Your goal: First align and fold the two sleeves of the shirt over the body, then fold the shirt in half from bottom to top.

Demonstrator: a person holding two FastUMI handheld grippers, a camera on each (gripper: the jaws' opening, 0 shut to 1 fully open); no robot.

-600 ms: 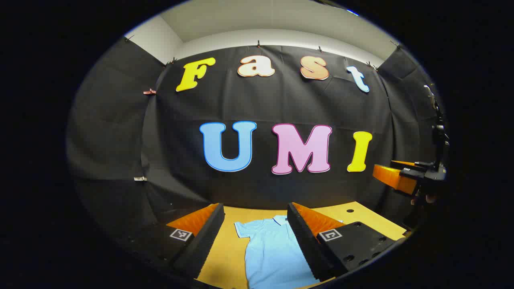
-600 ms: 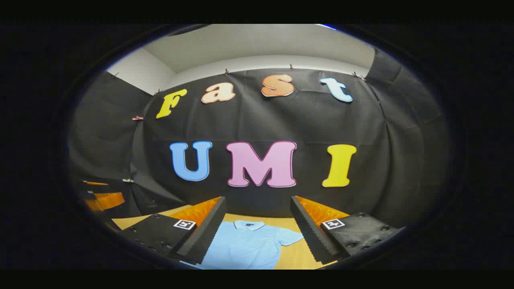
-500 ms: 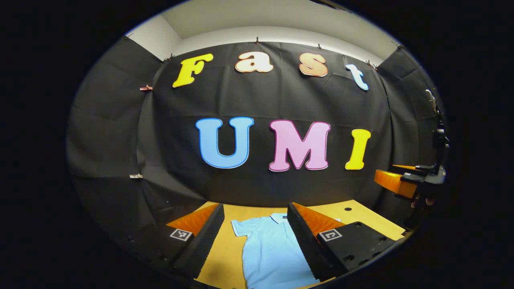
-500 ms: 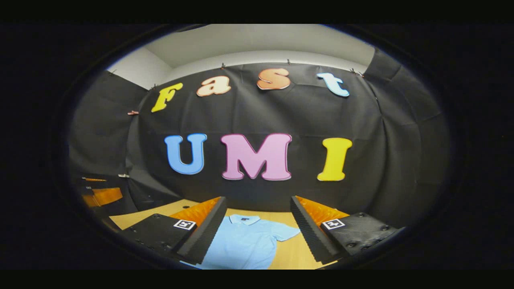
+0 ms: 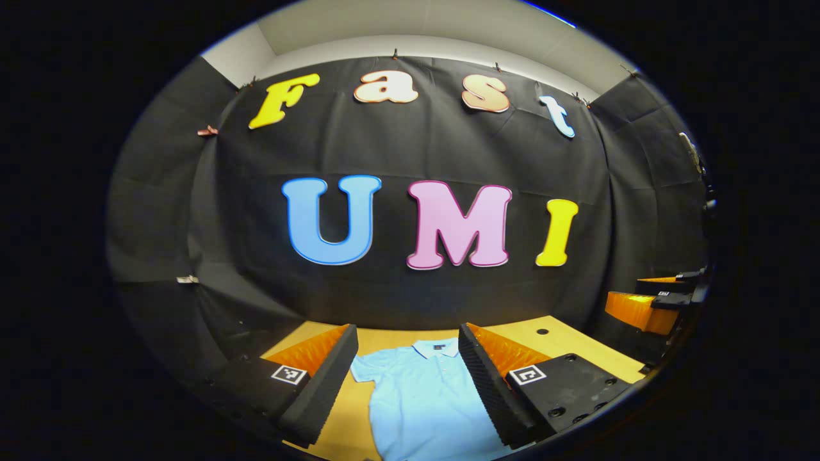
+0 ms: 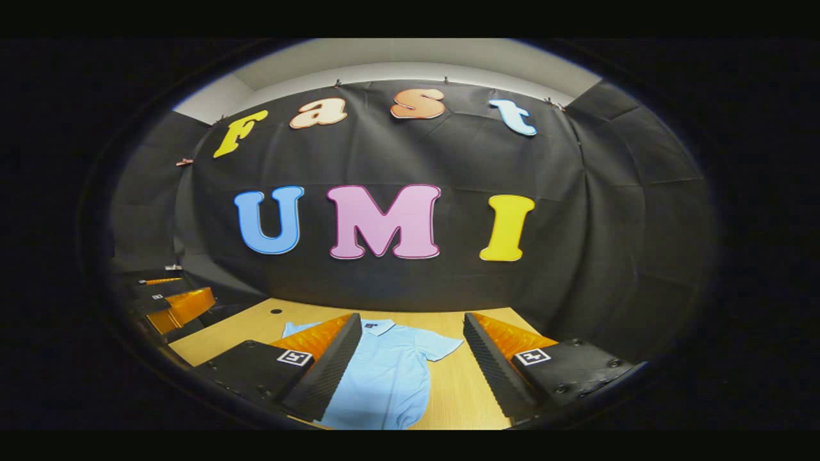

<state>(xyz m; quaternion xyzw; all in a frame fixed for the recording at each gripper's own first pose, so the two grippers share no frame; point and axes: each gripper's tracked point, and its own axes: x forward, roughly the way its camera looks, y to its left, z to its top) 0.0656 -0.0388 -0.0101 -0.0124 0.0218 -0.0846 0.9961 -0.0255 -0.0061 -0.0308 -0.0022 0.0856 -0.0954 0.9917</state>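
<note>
A light blue polo shirt [image 5: 423,397] lies flat on the wooden table [image 5: 576,352], collar toward the back wall. One short sleeve [image 5: 362,368] sticks out sideways. My left gripper [image 5: 407,328] hangs open above the shirt's near part, holding nothing. In the right gripper view the shirt [image 6: 391,378] shows its other sleeve [image 6: 442,346] spread on the table [image 6: 461,390]. My right gripper [image 6: 411,317] is open and empty above it. Each gripper also appears at the edge of the other's view: the right gripper [image 5: 653,301] and the left gripper [image 6: 173,304].
The black cloth wall closes off the table's far side and both ends. A small round hole [image 5: 542,331] sits in the tabletop near the back, and the same hole [image 6: 275,311] shows in the right gripper view. Bare wood [image 6: 471,365] lies right of the shirt.
Both views have tipped downward and swung a little; the wall has slid up and left and more of the shirt and table shows. Both grippers stay open and empty.
</note>
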